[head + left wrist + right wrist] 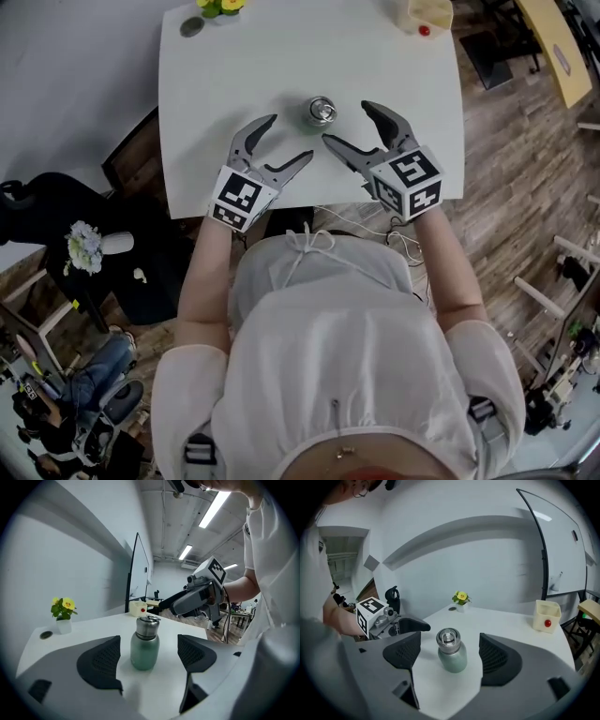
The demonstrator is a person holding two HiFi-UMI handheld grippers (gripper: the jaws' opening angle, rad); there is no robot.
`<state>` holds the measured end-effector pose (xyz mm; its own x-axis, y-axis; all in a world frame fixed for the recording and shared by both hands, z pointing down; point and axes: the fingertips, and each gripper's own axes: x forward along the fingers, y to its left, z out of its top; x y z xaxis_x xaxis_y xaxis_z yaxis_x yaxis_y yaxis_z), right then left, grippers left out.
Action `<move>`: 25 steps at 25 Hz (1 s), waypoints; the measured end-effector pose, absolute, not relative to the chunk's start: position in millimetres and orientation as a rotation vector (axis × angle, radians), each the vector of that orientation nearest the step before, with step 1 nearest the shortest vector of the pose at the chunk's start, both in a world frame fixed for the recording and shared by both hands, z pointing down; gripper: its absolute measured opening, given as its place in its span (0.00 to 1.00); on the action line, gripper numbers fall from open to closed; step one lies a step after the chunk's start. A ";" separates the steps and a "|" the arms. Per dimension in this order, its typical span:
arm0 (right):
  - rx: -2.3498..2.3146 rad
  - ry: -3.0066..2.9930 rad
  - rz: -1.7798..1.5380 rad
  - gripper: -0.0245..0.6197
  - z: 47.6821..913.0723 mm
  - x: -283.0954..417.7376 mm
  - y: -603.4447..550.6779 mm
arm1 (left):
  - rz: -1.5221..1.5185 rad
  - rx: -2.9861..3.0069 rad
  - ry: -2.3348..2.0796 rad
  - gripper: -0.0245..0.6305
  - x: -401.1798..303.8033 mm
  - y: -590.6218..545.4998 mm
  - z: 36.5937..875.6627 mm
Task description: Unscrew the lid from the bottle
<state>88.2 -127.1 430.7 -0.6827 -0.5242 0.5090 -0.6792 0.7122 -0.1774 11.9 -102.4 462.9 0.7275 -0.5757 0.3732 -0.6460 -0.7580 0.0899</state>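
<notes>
A small green bottle (320, 112) with a steel screw lid (448, 640) stands upright on the white table (234, 66), near its front edge. In the head view my left gripper (292, 138) is open just left of the bottle, and my right gripper (343, 122) is open just right of it. The left gripper view shows the bottle (144, 644) a little beyond the open left gripper (146, 656), untouched. In the right gripper view the bottle (452, 652) likewise stands between and beyond the wide-apart jaws of the right gripper (449, 654). Neither gripper holds anything.
A small pot of yellow flowers (218, 7) and a dark round disc (191, 26) sit at the table's far left. A cream box with a red button (424, 16) is at the far right. A black chair (131, 159) stands left of the table.
</notes>
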 end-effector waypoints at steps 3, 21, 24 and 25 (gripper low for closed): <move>0.852 -2.469 0.531 0.64 449.1 75.1 -136.4 | 0.503 2.760 -0.873 0.61 21.5 -117.3 479.6; 0.568 -2.395 0.534 0.44 478.4 49.2 -147.2 | 0.483 2.821 -0.574 0.55 52.8 -146.9 519.5; 0.538 -2.382 0.523 0.43 478.7 48.9 -146.4 | 0.476 2.828 -0.559 0.55 52.2 -146.6 519.6; 0.531 -2.377 0.516 0.43 478.6 49.0 -146.4 | 0.472 2.830 -0.555 0.55 52.2 -146.7 519.5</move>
<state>49.0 -146.4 478.6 -0.7135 -0.2399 0.6584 -0.4913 0.8411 -0.2260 52.2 -146.7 519.5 0.8771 -0.3283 0.3505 -0.3987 -0.9047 0.1502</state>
